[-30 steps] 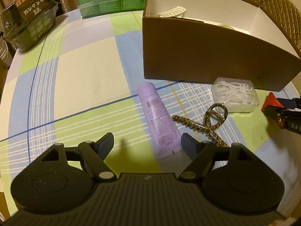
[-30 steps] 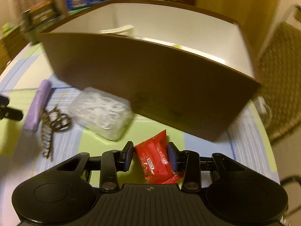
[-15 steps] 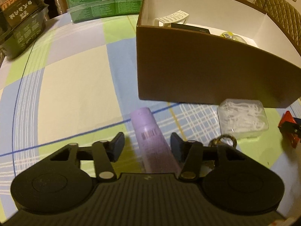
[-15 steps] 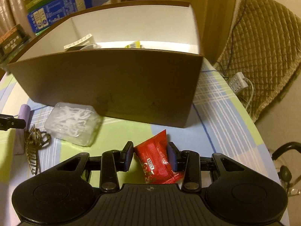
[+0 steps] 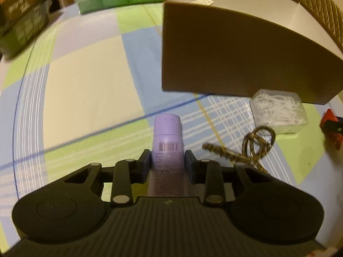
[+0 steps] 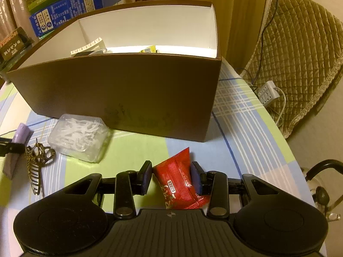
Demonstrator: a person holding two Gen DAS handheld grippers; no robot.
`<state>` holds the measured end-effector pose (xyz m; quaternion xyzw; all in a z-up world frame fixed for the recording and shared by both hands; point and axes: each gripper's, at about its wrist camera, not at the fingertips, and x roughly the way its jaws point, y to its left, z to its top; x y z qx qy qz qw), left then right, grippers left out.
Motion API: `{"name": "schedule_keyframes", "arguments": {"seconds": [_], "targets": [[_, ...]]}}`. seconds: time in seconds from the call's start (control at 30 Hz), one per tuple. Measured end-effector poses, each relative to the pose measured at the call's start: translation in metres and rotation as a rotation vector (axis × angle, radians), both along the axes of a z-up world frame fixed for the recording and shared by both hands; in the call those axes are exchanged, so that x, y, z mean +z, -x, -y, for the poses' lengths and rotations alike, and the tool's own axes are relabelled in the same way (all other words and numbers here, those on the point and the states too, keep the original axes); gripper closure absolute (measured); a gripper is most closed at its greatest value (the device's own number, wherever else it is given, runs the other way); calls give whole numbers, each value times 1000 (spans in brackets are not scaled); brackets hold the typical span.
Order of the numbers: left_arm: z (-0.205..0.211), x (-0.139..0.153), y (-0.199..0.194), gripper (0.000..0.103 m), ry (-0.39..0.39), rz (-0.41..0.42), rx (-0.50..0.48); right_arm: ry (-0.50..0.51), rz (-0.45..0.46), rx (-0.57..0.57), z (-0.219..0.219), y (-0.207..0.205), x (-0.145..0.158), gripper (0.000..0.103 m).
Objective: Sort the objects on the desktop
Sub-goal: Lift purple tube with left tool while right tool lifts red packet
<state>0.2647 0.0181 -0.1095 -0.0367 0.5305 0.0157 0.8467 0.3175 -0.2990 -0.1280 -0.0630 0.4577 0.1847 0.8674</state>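
Both grippers are closed on something. Left gripper pinches a lilac tube just behind its smooth round cap, with a barcode label showing between the pads; the tube's flat crimped tail runs back under the gripper, and whether it rests on the worktop I cannot tell. Right gripper clamps a crinkly red foil sachet near the worktop's front edge, its pointed corner aimed at the box.

A large brown cardboard box stands at the far side, open at the top, with plain white inner walls. Inside, only the tops of things clear the near wall: a white ribbed piece at the left and a bit of yellow packaging near the middle; the rest is hidden.

Just in front of the box lies a clear, rounded plastic case packed with white floss picks. To its left sits a leopard-print hair claw, looped at one end and toothed at the other, close beside the tube.

A checked cloth of green, blue and cream covers the worktop. Beyond its right edge stands a chair with a quilted olive cover, and a white power strip lies below it.
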Motion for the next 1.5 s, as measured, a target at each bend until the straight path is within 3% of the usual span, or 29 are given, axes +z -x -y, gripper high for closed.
{"name": "schedule_keyframes", "arguments": {"seconds": [0.3,0.47,0.7,0.77,0.8,0.83,0.9,1.5], "targets": [[8,-1,-1,68,-33,15,-22,2,-16,7,-1,0,-2,62],[12,0,-2,75,-35,14,-29,6,-3,9,3,5,0,41],[15,0,9,76,-21,8,-20,40,0,33,2,7,-4,41],[16,0,15,76,-13,4,-22,52,-6,28,3,6,-7,44],[16,1,17,76,-10,4,-24,52,-5,24,4,7,-8,51],[17,1,20,76,-8,3,-27,51,-5,25,4,7,-9,65],[17,1,26,76,-3,1,-29,71,4,43,3,10,-8,71],[21,27,64,76,0,70,-32,-4,26,106,-17,46,18,74]]}}
